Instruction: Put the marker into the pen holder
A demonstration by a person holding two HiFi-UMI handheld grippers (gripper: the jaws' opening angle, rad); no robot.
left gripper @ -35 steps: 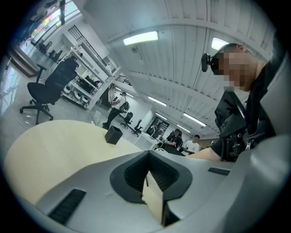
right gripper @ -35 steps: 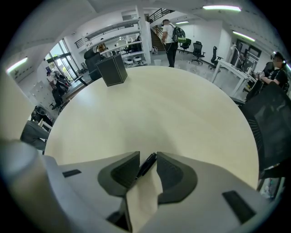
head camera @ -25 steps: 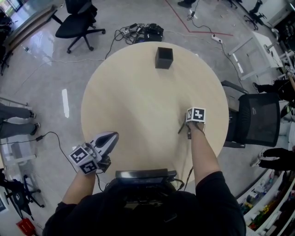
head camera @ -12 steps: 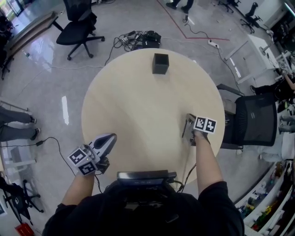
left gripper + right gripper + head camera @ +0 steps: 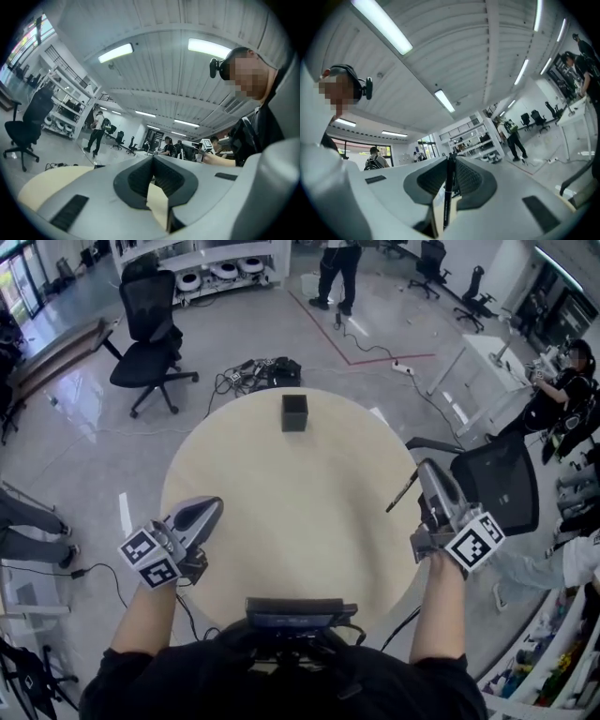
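Pale tabletop (image 5: 281, 521) bore the pen holder (image 5: 294, 413); right claw (image 5: 427, 468), having just closed, pinched the marker (image 5: 401, 493); left claw (image 5: 214, 505) stayed pressed together.

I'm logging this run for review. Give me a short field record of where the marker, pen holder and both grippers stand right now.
marker: clamped in the right gripper, one end sticking out sideways
right gripper: fingers have just closed on the marker
left gripper: shut, empty, at the table edge
pen holder: upright at the table's far side, marker not yet in it
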